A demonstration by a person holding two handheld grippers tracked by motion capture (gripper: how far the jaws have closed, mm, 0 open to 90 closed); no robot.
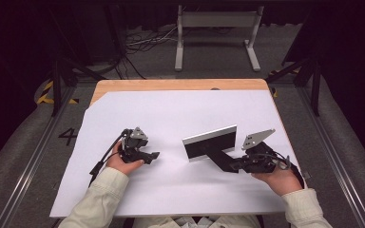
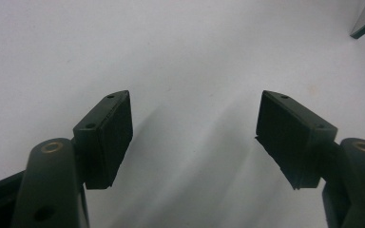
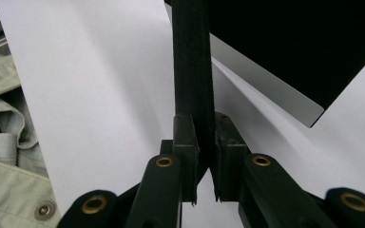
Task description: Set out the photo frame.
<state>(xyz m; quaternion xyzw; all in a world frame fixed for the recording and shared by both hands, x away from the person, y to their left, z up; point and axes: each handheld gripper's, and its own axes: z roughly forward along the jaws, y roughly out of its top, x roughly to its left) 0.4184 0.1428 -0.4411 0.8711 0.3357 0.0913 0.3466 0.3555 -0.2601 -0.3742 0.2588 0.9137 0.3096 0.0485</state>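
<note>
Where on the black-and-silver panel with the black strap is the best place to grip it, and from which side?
Grip the black strap, coming from the person's right, as the right gripper does. The strap is thin, flat and sticks out toward that hand, so the jaws close across it; the panel itself stands wide and tilted.

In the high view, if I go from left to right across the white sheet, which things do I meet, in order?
left hand → left gripper, jaws open → black and silver panel → right gripper, shut on the panel's black strip → right hand
</note>
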